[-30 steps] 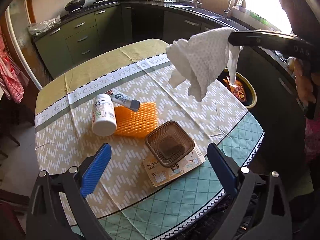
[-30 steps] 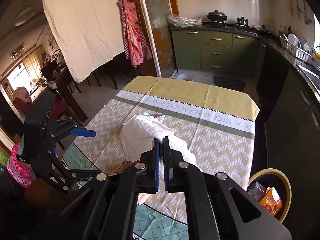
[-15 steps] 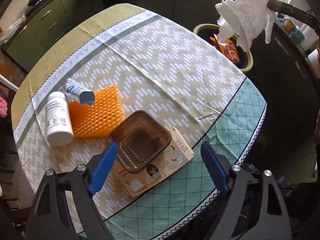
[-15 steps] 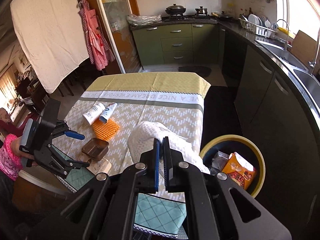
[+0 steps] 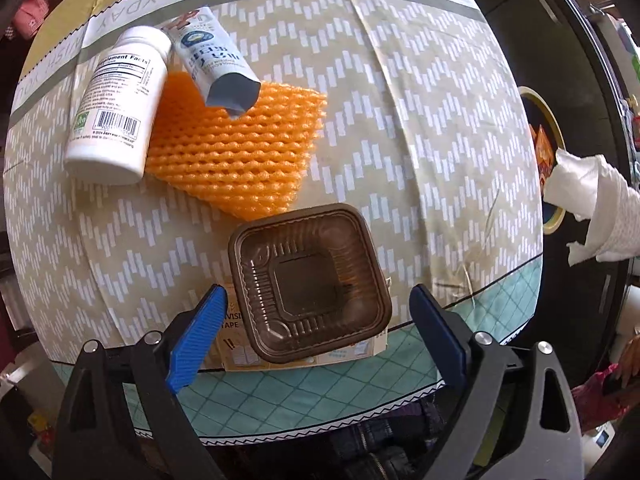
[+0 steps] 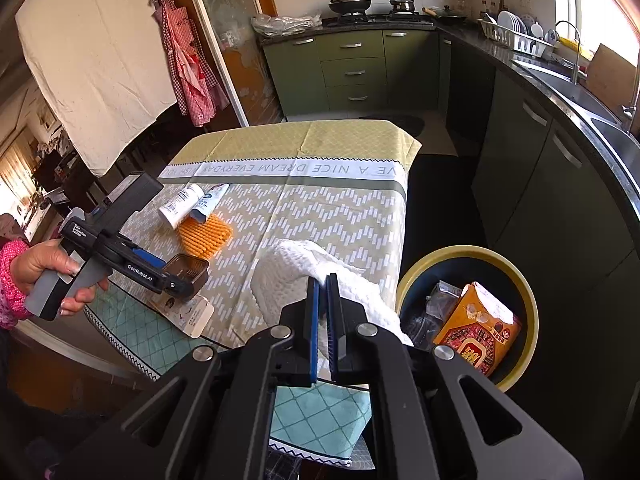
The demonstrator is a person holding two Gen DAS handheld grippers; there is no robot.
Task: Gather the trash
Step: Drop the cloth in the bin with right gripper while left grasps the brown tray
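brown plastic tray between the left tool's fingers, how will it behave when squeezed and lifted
The brown plastic tray looks thin and see-through, so it will probably flex or crumple under a firm squeeze. It is empty, so likely very light. It sits on a flat card package, which might shift as the open left tool closes.

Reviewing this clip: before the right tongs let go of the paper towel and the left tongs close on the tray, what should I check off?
1. Right tongs shut on the white embossed paper towel: ok.
2. Towel fully over the yellow-rimmed dark bin: not ok; most of it hangs beside the rim, over the table edge.
3. Room in the bin: ok; an orange printed carton and a clear wrapper leave space.
4. Left tongs open: ok.
5. Brown square plastic tray between the left tongs' fingers: ok.
6. Tray free of the flat tape package beneath it: cannot tell.
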